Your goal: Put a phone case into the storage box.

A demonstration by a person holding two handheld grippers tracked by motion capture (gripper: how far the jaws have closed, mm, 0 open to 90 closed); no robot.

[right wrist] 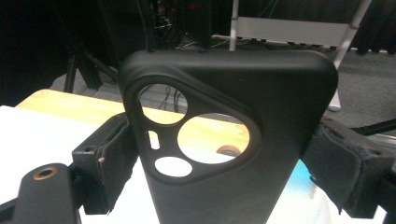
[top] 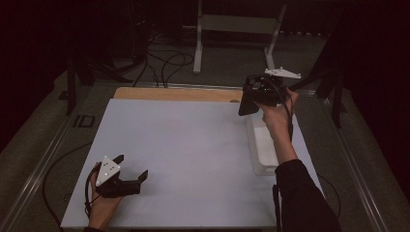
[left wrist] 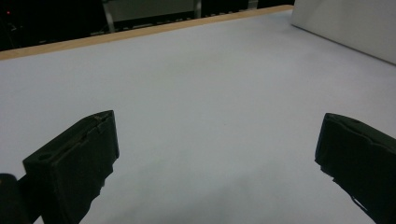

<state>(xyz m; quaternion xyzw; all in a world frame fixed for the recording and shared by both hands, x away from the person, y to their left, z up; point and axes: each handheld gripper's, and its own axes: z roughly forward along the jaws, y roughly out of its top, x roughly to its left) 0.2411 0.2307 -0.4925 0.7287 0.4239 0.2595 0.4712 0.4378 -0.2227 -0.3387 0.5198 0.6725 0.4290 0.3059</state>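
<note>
A black phone case [right wrist: 233, 140], its triangular camera cut-out facing the lens, is held upright and clear of the table between the jaws of the right gripper [top: 251, 99], which are closed on its two long edges near the far right of the white table [top: 193, 159]. In the high view the case hangs above the far end of a clear plastic bin [top: 263, 145] that lies along the table's right side under the person's right forearm. The left gripper [top: 130, 174] rests low on the near left corner of the table, well apart from the case, its jaws spread wide over bare white surface with nothing between them. The step in hand appears to be the carry: the case is lifted and under control, not yet set down. The next move likely calls for bringing it to its place, whether bin or open table, keeping it level while the grip is eased.
</note>
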